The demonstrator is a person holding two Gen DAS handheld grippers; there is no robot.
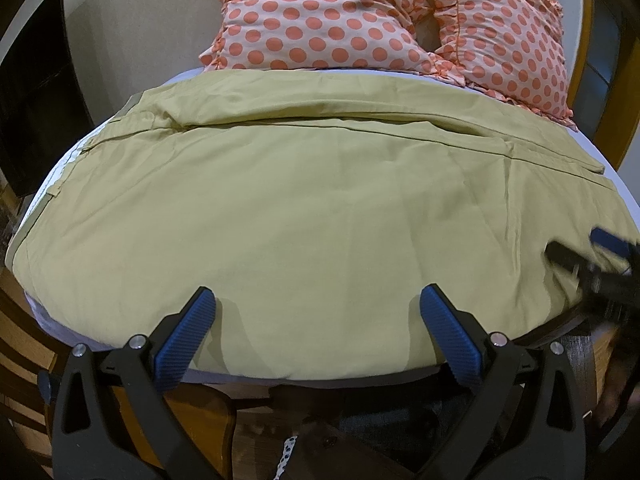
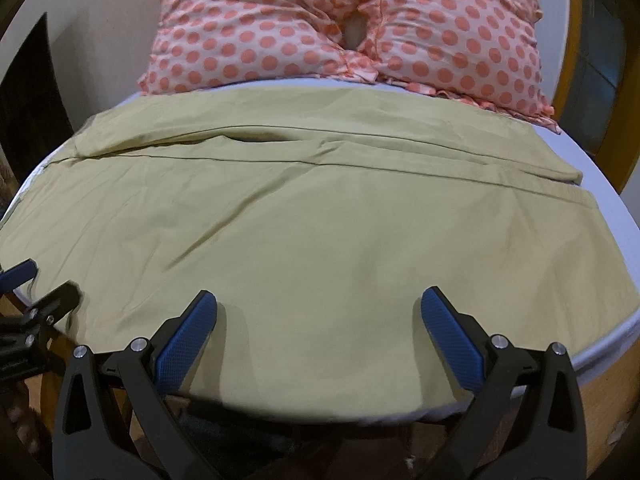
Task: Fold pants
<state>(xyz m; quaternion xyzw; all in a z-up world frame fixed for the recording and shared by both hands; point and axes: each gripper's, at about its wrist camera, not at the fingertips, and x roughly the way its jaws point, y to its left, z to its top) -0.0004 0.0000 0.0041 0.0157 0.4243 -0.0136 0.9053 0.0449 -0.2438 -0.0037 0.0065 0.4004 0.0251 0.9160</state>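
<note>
- Left wrist view: the khaki pants (image 1: 320,208) are seen spread flat across a bed with a white sheet (image 1: 624,196), one layer lying over the other along a long seam near the far edge.
- The left gripper (image 1: 318,300) is held with its blue-padded jaws wide apart above the near edge of the pants; nothing is gripped.
- The right gripper (image 1: 596,256) is seen blurred at the right edge, over the cloth; its jaw state cannot be told here.
- Two polka-dot pillows (image 1: 320,20) are placed beyond the pants.
- Right wrist view: the right gripper (image 2: 320,304) is shown spread wide over the near edge of the pants (image 2: 320,220), grasping nothing.
- The left gripper (image 2: 36,284) is seen at the left edge.
- No brand, label or writing can be read in either view.
</note>
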